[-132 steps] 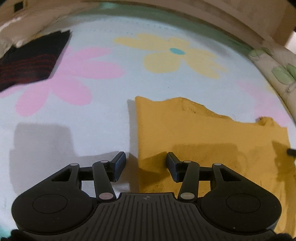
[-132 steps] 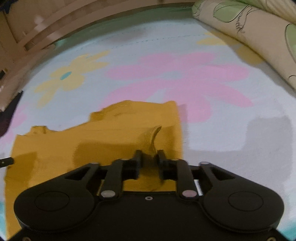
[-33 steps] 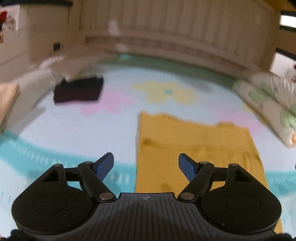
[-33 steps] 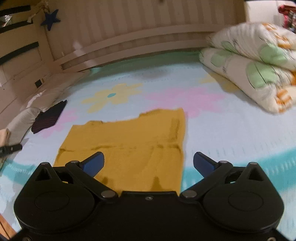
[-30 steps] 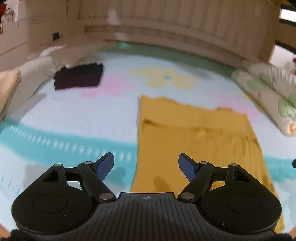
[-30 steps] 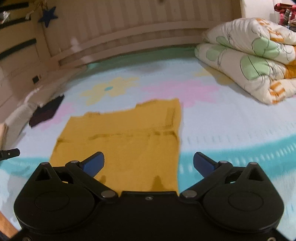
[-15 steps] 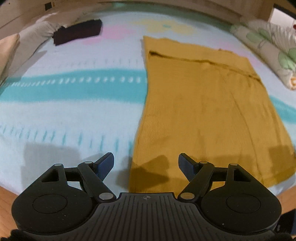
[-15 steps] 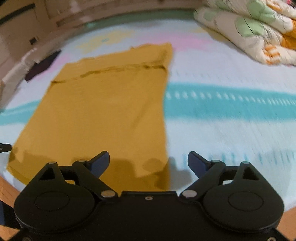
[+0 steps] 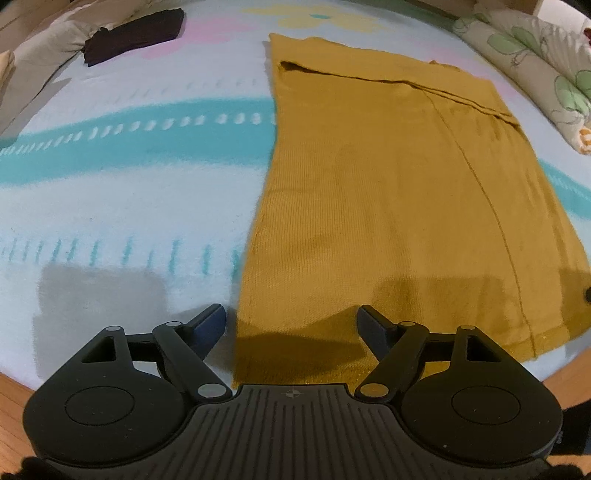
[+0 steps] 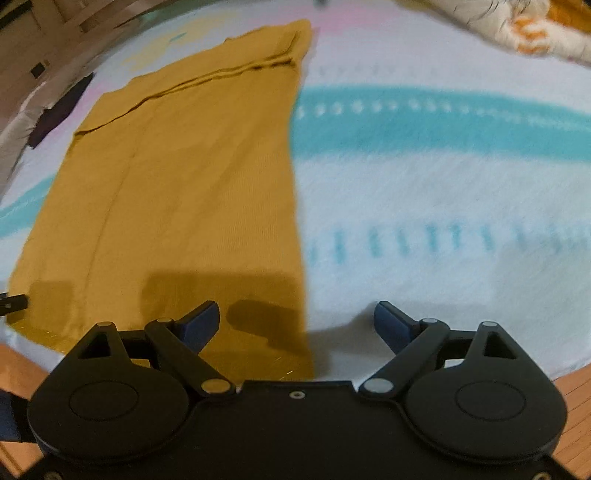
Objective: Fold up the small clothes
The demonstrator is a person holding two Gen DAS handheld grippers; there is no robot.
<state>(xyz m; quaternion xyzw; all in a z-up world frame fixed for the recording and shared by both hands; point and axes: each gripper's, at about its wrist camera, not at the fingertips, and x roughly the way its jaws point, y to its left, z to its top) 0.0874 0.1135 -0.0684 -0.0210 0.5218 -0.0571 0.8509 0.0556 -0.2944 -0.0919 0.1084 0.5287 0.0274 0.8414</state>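
A mustard-yellow knit garment (image 9: 388,192) lies flat on the pale blue mat, its far end folded over into a band. It also shows in the right wrist view (image 10: 192,177). My left gripper (image 9: 291,321) is open and empty, low over the garment's near left corner. My right gripper (image 10: 297,321) is open and empty, over the near right corner, with the garment's right edge running between its fingers. The tip of the other gripper shows at the edge of each view.
The mat (image 9: 110,206) has teal stripes and flower prints. A folded dark garment (image 9: 133,33) lies far left by beige bedding. A flowered quilt (image 9: 535,62) lies at the far right. Wooden floor (image 10: 576,406) shows along the mat's near edge.
Both grippers have let go, opened wide and pulled back from the garment's far end to its near hem, dropping low over the mat. The top of the garment now lies folded over.
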